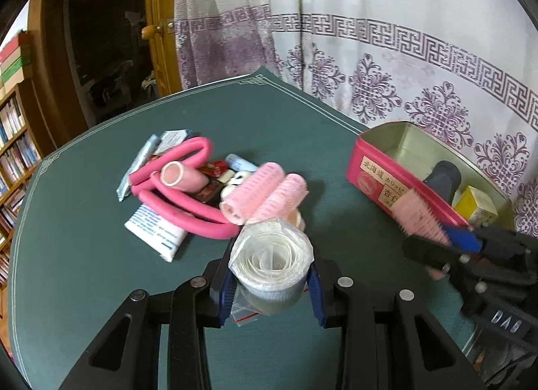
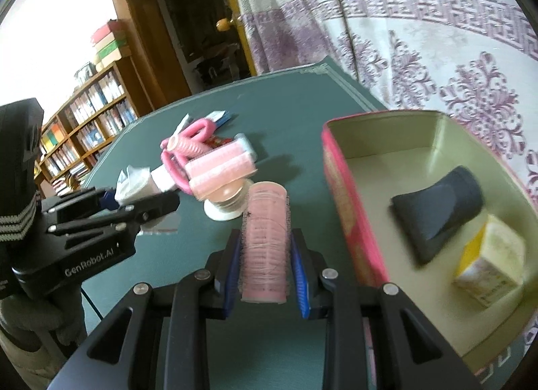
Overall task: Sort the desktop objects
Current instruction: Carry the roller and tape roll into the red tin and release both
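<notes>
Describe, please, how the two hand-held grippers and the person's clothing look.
Both grippers are black, with angular linkage arms, round silver pivot bolts and blue ribbed finger pads. The left gripper carries white lettering "GenRobot.AI" on its body, and a thin dark cable hangs beneath it. The right gripper shows raised letters, "DAS". Next to the left gripper is a dark knitted sleeve with pale stripes and a grey glove.

Our left gripper [image 1: 271, 284] points steeply down, blue pads clamped on a bagged white roll [image 1: 270, 267]. Our right gripper [image 2: 265, 263] sits at its 3 o'clock, likewise angled down, pads pinching a pink roller [image 2: 265, 243].
</notes>
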`<state>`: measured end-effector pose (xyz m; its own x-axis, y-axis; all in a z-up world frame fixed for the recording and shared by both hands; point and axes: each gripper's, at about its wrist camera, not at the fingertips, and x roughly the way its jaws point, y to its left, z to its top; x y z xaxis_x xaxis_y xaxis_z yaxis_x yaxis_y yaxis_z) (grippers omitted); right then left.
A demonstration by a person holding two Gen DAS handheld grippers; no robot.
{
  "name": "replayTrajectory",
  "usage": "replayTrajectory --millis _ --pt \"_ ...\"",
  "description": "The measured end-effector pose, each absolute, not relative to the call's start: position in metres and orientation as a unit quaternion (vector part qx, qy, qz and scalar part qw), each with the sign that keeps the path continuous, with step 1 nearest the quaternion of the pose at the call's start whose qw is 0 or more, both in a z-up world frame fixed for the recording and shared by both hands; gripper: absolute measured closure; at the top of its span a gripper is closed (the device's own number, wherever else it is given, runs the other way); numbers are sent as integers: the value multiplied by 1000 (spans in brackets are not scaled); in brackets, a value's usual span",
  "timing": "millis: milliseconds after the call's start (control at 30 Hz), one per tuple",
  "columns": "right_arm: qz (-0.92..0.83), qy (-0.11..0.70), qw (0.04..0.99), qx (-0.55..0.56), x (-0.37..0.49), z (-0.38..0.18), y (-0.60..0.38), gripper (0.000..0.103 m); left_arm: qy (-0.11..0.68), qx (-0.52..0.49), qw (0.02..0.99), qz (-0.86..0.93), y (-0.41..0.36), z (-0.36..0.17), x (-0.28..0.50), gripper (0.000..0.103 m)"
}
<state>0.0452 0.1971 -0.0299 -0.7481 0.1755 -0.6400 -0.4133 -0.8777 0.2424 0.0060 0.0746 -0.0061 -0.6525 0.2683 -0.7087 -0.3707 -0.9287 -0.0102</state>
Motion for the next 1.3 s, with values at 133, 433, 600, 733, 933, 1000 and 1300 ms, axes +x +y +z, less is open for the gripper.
replayTrajectory --millis 133,433,600,733,933,1000,1300 --pt "918 191 185 -295 62 -17 211 72 70 -380 187 903 85 -7 7 65" --pt "915 192 241 -262 94 2 241 72 84 -375 206 900 105 -2 7 65" --pt "903 199 271 -266 111 -4 258 72 93 -373 217 897 116 -1 7 65" --pt "898 201 279 -275 120 -10 266 72 103 -369 231 894 129 3 7 65" --pt "895 204 277 -283 128 -17 269 72 114 -359 253 891 151 13 6 65" --pt "895 205 277 -283 129 -17 270 72 117 -355 261 890 159 17 5 65" --pt "892 216 270 -293 133 -26 276 72 129 -341 303 880 200 33 2 65"
